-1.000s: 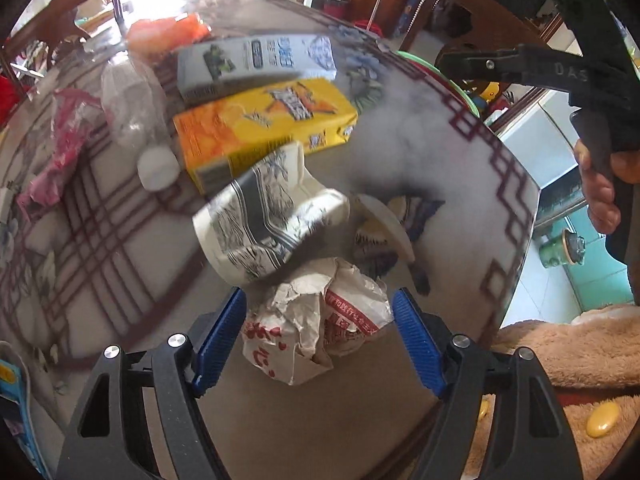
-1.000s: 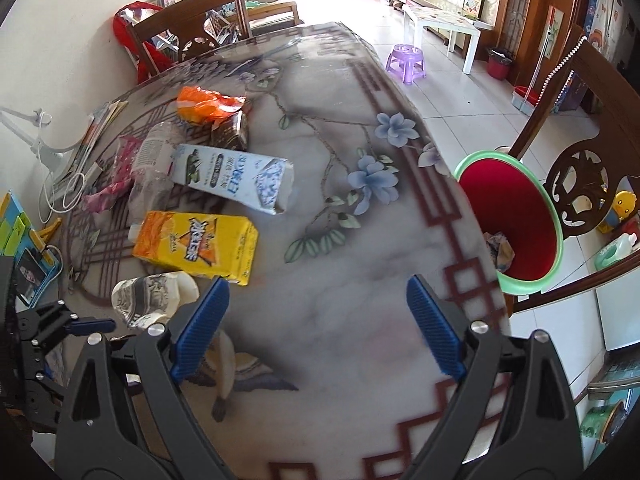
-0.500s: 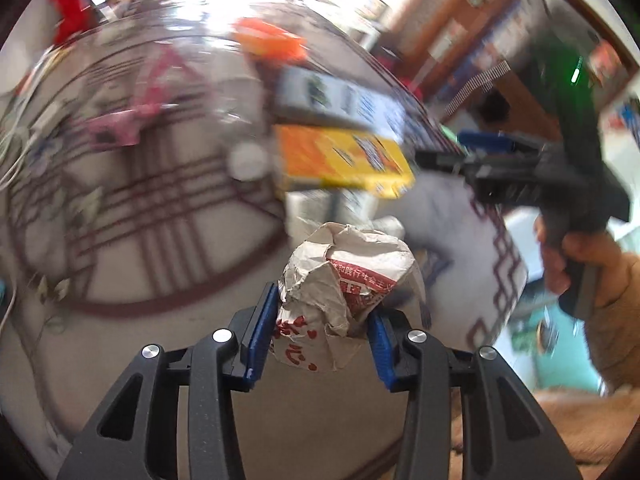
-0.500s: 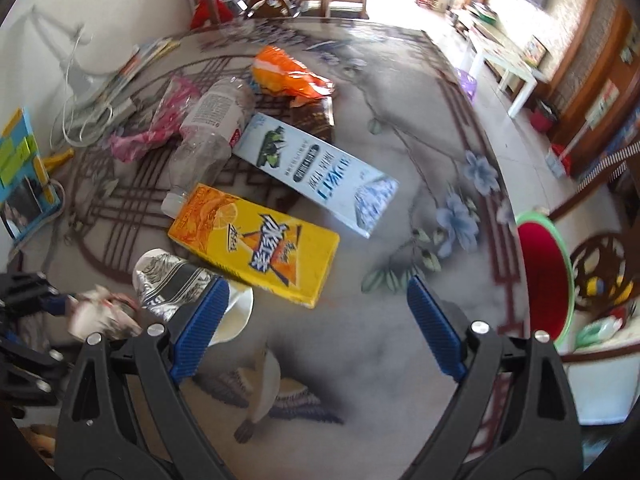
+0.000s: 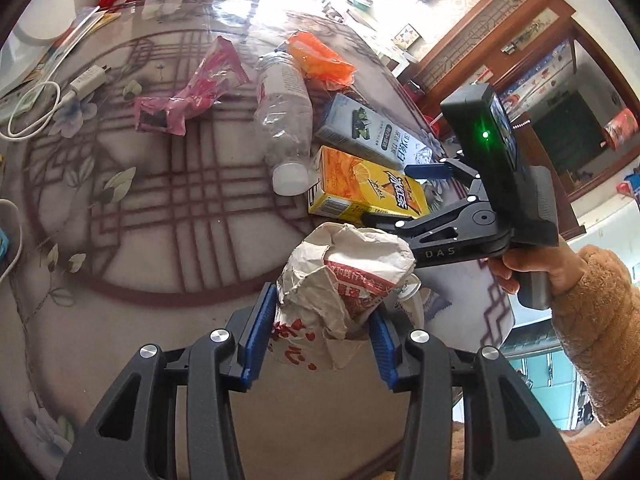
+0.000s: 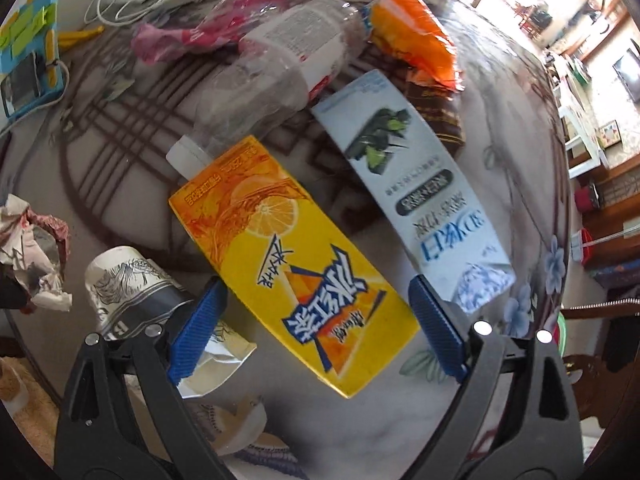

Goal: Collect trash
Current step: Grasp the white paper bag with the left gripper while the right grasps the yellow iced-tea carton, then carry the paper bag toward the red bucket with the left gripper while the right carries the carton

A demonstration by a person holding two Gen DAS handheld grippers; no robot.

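My left gripper (image 5: pixel 320 332) is shut on a crumpled white and red paper bag (image 5: pixel 344 280) and holds it above the table; the bag also shows in the right wrist view (image 6: pixel 32 256). My right gripper (image 6: pixel 316 332) is open, its jaws on either side of the near end of a yellow juice carton (image 6: pixel 288 252) that lies flat. The carton (image 5: pixel 368 192) and the right gripper (image 5: pixel 404 192) also show in the left wrist view. A crushed paper cup (image 6: pixel 136 296) lies by the left finger (image 6: pixel 196 332).
On the round patterned table (image 5: pixel 120 220) lie a white-blue carton (image 6: pixel 412 172), a clear plastic bottle (image 6: pixel 280 60), an orange wrapper (image 6: pixel 412 36), a pink wrapper (image 6: pixel 212 28) and a white cable (image 5: pixel 36 108). A blue phone case (image 6: pixel 28 48) lies at far left.
My left gripper closed on the paper bag and lifted it. My right gripper swung left and down from the red bin side until its jaws came either side of the yellow carton.
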